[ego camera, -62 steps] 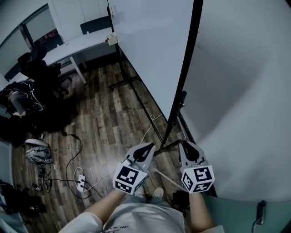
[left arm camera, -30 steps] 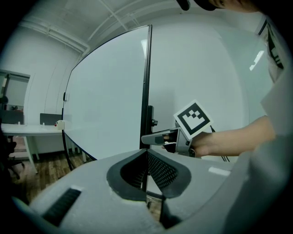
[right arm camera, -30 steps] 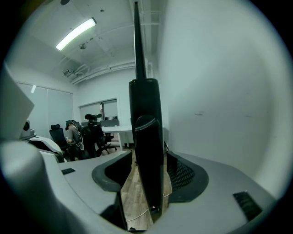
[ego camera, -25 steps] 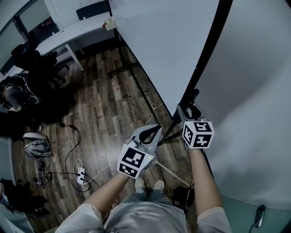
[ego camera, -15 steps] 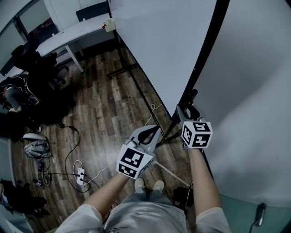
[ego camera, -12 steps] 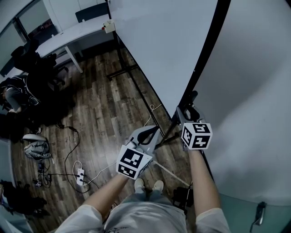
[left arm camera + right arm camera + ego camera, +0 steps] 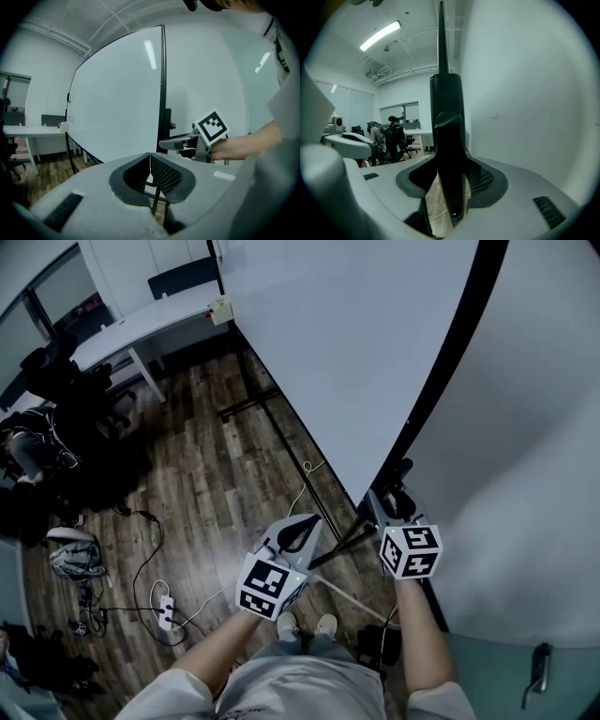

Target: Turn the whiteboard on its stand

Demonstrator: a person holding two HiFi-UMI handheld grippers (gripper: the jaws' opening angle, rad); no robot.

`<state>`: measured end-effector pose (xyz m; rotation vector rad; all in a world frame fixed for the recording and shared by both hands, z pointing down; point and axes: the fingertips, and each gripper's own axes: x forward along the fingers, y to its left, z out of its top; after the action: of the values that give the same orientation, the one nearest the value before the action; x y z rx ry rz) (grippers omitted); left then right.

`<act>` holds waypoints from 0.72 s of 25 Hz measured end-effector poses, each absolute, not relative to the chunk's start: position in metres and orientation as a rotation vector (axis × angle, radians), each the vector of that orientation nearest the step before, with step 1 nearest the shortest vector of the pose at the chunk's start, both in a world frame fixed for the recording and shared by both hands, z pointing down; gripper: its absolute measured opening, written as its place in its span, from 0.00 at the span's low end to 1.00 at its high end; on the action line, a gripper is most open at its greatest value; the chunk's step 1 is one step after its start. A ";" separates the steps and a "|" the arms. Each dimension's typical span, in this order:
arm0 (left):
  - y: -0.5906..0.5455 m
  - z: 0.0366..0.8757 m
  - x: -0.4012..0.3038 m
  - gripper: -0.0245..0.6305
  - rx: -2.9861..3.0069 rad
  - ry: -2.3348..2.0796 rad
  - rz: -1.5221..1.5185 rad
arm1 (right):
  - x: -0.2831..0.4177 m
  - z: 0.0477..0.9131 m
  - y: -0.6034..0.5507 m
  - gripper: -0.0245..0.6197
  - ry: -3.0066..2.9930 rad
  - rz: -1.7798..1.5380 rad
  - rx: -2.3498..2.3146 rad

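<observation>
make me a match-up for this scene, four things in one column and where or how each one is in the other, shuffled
Things
1. left hand-held gripper
2. right hand-held gripper
3. power strip
4. desk

Place or state
A. lying on the wooden floor
B. jaws closed on the black stand post
C. by the far end of the whiteboard
D. jaws together, holding nothing

Pairs: 1-D, 2-B, 3-A, 4-C

whiteboard (image 7: 347, 343) ahead, wall (image 7: 534, 474) close right, floor (image 7: 216, 474) room left
</observation>
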<state>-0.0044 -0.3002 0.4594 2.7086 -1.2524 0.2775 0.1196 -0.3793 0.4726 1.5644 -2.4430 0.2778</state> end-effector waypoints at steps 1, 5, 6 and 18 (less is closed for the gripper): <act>-0.296 0.459 -0.004 0.05 2.708 -1.245 0.279 | 0.122 0.472 -0.373 0.34 -2.440 0.279 1.565; -0.274 0.462 -0.003 0.05 2.703 -1.224 0.271 | 0.133 0.473 -0.342 0.33 -2.429 0.285 1.564; -0.269 0.463 -0.002 0.05 2.701 -1.219 0.269 | 0.137 0.474 -0.335 0.33 -2.427 0.287 1.565; -0.226 0.462 0.010 0.05 2.702 -1.185 0.252 | 0.173 0.478 -0.264 0.33 -2.398 0.297 1.599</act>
<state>0.0099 -0.2258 0.4616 2.7023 -1.1848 0.2520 0.1731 -0.2640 0.4779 1.5987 -2.3978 0.2967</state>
